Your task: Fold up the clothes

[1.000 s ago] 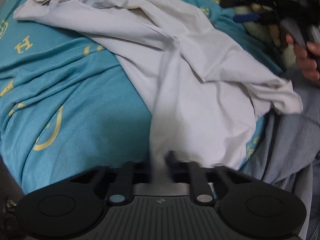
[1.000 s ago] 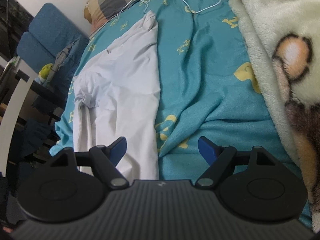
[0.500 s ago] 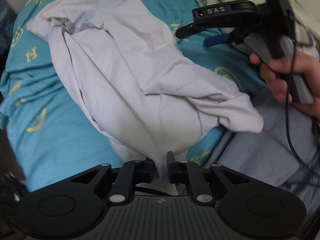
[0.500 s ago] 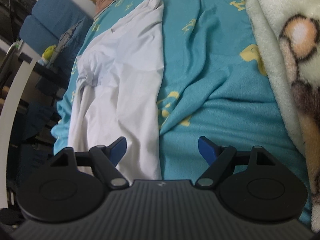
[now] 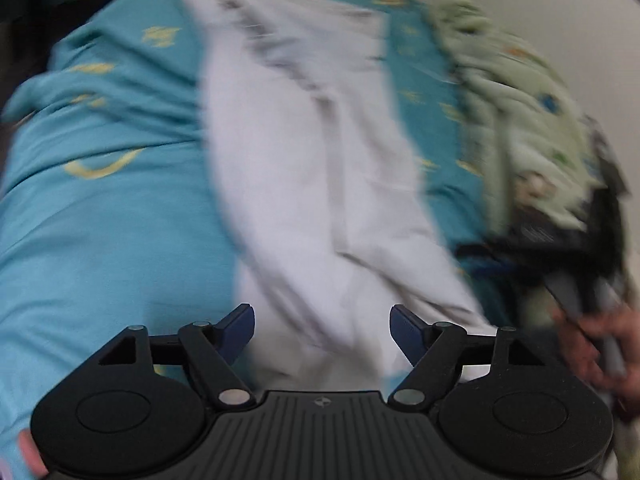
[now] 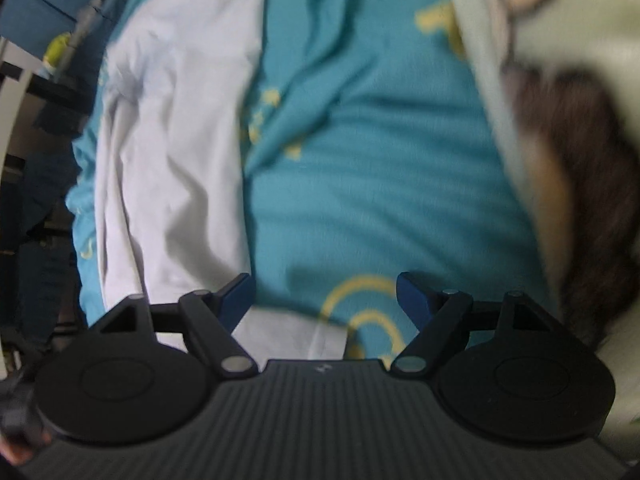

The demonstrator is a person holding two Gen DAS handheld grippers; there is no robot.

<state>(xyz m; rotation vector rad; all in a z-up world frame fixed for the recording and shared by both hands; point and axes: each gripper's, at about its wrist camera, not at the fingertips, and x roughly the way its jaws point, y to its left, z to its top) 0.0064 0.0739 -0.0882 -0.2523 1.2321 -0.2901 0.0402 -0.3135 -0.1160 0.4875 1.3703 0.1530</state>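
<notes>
A white garment [image 5: 312,168] lies lengthwise on the teal bedsheet [image 5: 100,216], rumpled and partly doubled over. My left gripper [image 5: 322,322] hovers over its near end, jaws opening; the cloth lies below them and the pads do not press on it. In the right wrist view the same white garment [image 6: 172,152] stretches along the left side. My right gripper [image 6: 324,294] stands open above the teal sheet [image 6: 372,184], its left fingertip [image 6: 236,292] by the garment's edge. A corner of the garment [image 6: 288,340] shows under that gripper. Both views are blurred.
A pale green fleece blanket [image 6: 560,92] with a brown animal print lies along the right, also as a blanket [image 5: 520,120] in the left wrist view. A hand [image 5: 592,344] holds the other gripper at right. Blue cushions [image 6: 52,4] and dark furniture stand past the bed's left edge.
My left gripper has let go of the white garment and opened wide, rolling so the garment now runs straight up the view. The right gripper has sunk closer to the sheet, still open.
</notes>
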